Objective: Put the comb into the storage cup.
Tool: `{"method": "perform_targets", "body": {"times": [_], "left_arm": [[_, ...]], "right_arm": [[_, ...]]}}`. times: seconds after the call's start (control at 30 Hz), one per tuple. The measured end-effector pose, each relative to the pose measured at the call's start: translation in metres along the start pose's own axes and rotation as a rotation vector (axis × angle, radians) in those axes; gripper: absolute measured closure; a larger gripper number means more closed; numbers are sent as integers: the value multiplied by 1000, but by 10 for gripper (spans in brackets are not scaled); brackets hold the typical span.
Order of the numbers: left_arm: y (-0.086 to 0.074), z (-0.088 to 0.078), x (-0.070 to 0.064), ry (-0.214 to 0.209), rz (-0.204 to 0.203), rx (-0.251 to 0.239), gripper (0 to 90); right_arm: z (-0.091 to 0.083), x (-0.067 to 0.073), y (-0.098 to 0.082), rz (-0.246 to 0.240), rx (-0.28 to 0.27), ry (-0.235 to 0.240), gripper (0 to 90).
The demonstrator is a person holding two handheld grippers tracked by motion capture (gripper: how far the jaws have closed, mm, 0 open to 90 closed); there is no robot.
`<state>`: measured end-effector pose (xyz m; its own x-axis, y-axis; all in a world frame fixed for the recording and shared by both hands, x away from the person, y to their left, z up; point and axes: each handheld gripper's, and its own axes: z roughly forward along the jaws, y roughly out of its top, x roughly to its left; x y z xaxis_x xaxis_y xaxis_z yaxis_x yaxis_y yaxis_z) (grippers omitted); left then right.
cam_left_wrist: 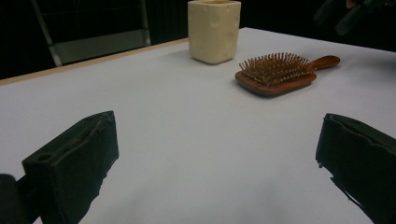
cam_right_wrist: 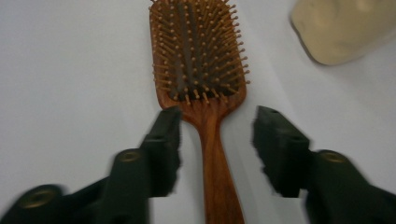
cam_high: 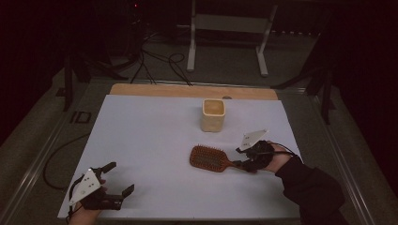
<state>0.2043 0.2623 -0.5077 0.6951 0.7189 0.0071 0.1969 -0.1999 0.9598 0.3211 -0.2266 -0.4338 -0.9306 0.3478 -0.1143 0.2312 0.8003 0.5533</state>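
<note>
Right gripper [cam_right_wrist: 217, 140]: jaws parted on either side of the hairbrush handle, pads clear of the wood, nothing gripped; near the table's right edge in the high view.
Left gripper [cam_left_wrist: 217, 158]: jaws spread wide over bare tabletop, holding nothing; near the front left corner of the table.
Hairbrush [cam_right_wrist: 201, 74]: wooden paddle type, flat on the white table [cam_high: 155, 140], bristles up, handle toward the right gripper, head toward the table's middle.
Cup [cam_high: 213, 114]: cream, squarish, upright, just behind the brush head, apart from it.
Person's right sleeve [cam_high: 314, 187]: dark, entering from the lower right.
</note>
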Motion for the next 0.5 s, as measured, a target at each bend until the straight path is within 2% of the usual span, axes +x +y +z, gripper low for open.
{"method": "perform_targets", "body": {"times": [0.37, 0.5], "left_arm": [[-1, 0, 0, -1, 2, 4, 0], [-1, 0, 0, -2, 1, 3, 0]], "right_arm": [[15, -2, 9, -17, 38, 36, 215], [21, -3, 10, -5, 62, 62, 151]]}}
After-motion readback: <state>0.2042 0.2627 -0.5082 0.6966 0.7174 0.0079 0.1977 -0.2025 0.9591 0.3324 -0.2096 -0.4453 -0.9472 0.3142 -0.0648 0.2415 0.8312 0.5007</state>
